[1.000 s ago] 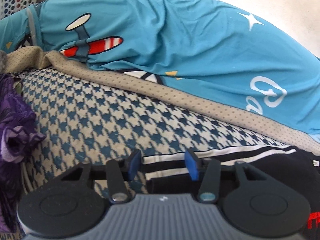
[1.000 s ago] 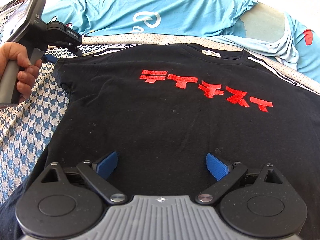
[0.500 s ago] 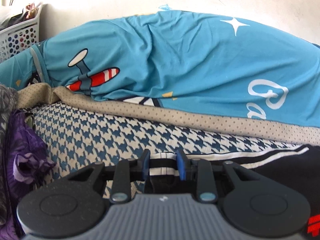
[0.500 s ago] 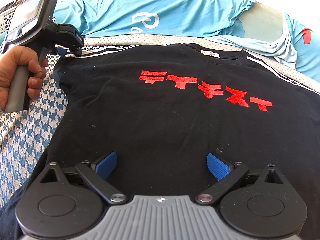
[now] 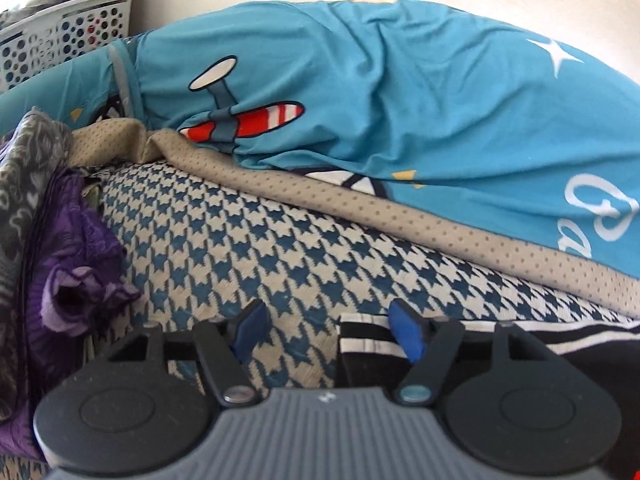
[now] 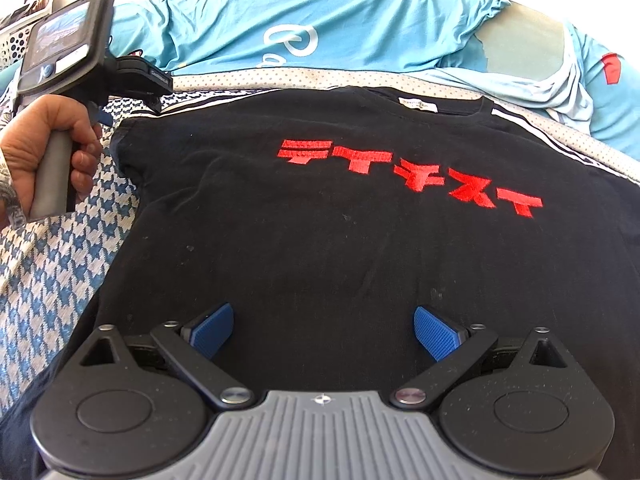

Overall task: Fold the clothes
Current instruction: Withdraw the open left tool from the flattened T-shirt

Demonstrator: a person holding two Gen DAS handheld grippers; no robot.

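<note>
A black T-shirt [image 6: 320, 240] with red lettering [image 6: 408, 172] lies spread flat, front up, on the houndstooth bed cover [image 5: 260, 248]. Its white-striped sleeve end [image 5: 360, 344] rests on the cover between the jaws of my left gripper [image 5: 326, 326], close to the right pad. Those jaws are opening and the pads do not press the sleeve. In the right wrist view a hand [image 6: 44, 152] holds that gripper at the shirt's far left sleeve. My right gripper [image 6: 324, 328] hovers open over the shirt's lower body, nothing between its fingers.
A blue printed quilt [image 5: 400, 100] is bunched along the far side, over a beige dotted sheet [image 5: 360, 208]. Purple [image 5: 72, 248] and grey patterned [image 5: 24, 168] garments are piled at the left. A white perforated basket [image 5: 60, 36] stands at the back left.
The left jaws closed on the striped sleeve end, then opened wide and let it go. The left gripper tilted up and back down. The right gripper stayed still.
</note>
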